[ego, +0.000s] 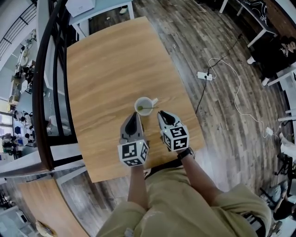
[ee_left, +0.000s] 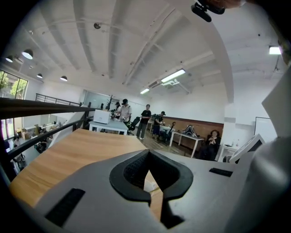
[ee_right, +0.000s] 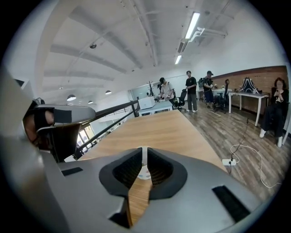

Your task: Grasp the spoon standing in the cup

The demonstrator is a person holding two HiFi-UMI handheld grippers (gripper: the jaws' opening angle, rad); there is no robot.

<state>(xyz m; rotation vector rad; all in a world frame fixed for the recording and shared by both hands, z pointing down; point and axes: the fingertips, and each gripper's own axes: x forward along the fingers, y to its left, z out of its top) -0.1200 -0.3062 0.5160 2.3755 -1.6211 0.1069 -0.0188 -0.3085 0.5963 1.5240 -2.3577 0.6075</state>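
A white cup (ego: 144, 104) stands on the wooden table (ego: 106, 69), a little back from its near edge. A spoon (ego: 149, 109) sits in it, its handle leaning over the rim toward the near right. My left gripper (ego: 135, 115) is just in front of the cup, shut, with nothing held. My right gripper (ego: 162, 112) is at the cup's near right, close to the spoon handle, also shut and empty. In the right gripper view the jaws (ee_right: 144, 153) meet, with a bit of the white cup (ee_right: 143, 173) showing behind them. The left gripper view shows its jaws (ee_left: 148, 154) closed over the table.
A dark metal railing (ego: 44, 88) runs along the table's left side. On the floor to the right lie a power strip (ego: 204, 75) and a white cable (ego: 238, 92). A white table (ego: 99, 10) stands beyond the far end. People stand and sit in the background.
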